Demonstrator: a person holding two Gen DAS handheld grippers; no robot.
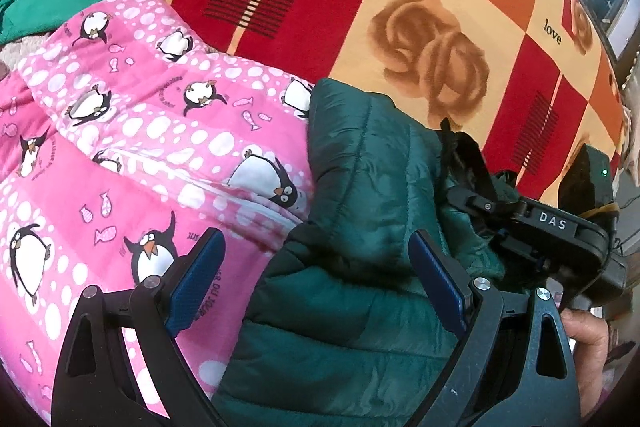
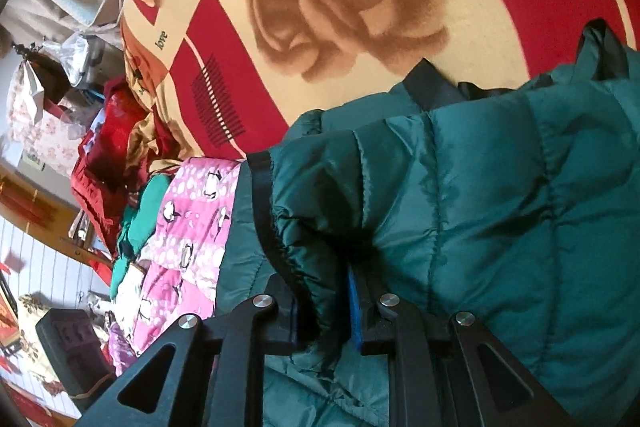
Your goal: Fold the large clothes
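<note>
A dark green quilted puffer jacket (image 1: 360, 195) lies bunched on the bed; it also fills the right wrist view (image 2: 500, 195). My left gripper (image 1: 316, 279) is open, its blue pads (image 1: 200, 279) spread wide just above the jacket's near edge, one over the pink quilt. My right gripper (image 2: 324, 315) is shut on a fold of the jacket's black-trimmed hem (image 2: 280, 247). The right gripper's black body (image 1: 560, 239) shows at the right in the left wrist view, at the jacket's far side.
A pink penguin-print quilt (image 1: 120, 155) lies left of the jacket, also visible in the right wrist view (image 2: 188, 227). The bed has a red, orange and cream rose-pattern sheet (image 1: 420, 27). Green and red clothes (image 2: 120, 163) are piled at the bed's edge, with room clutter beyond.
</note>
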